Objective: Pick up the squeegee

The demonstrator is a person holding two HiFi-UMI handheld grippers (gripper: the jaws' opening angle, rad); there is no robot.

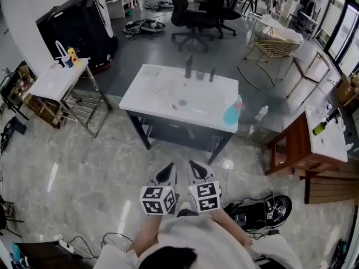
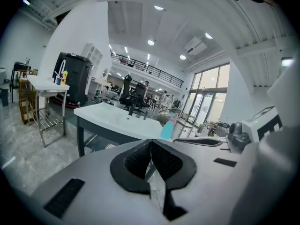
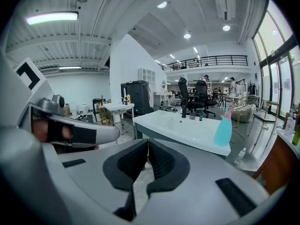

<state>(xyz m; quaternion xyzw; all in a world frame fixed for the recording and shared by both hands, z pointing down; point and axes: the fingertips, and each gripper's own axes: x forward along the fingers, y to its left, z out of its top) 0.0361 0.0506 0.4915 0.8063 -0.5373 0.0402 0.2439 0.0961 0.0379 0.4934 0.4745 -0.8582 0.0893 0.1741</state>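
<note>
Both grippers are held side by side low in the head view, over the marble floor in front of a white sink counter (image 1: 145,93). My left gripper (image 1: 168,172) is shut with nothing between its pads, as the left gripper view (image 2: 150,145) shows. The right gripper (image 1: 195,168) is also shut and empty (image 3: 147,145). On the counter stand a dark faucet (image 1: 189,66) and a teal spray bottle (image 1: 233,111) at the right front corner. A thin pale item (image 1: 163,87) lies left of the basin. I cannot tell whether it is the squeegee.
A small white table (image 1: 51,82) with a yellow bottle stands at the left, a black machine (image 1: 78,20) behind it. Office chairs (image 1: 193,13) and a wire chair (image 1: 275,46) stand beyond the counter. A wooden bench (image 1: 294,144) and floor cables (image 1: 259,212) lie at the right.
</note>
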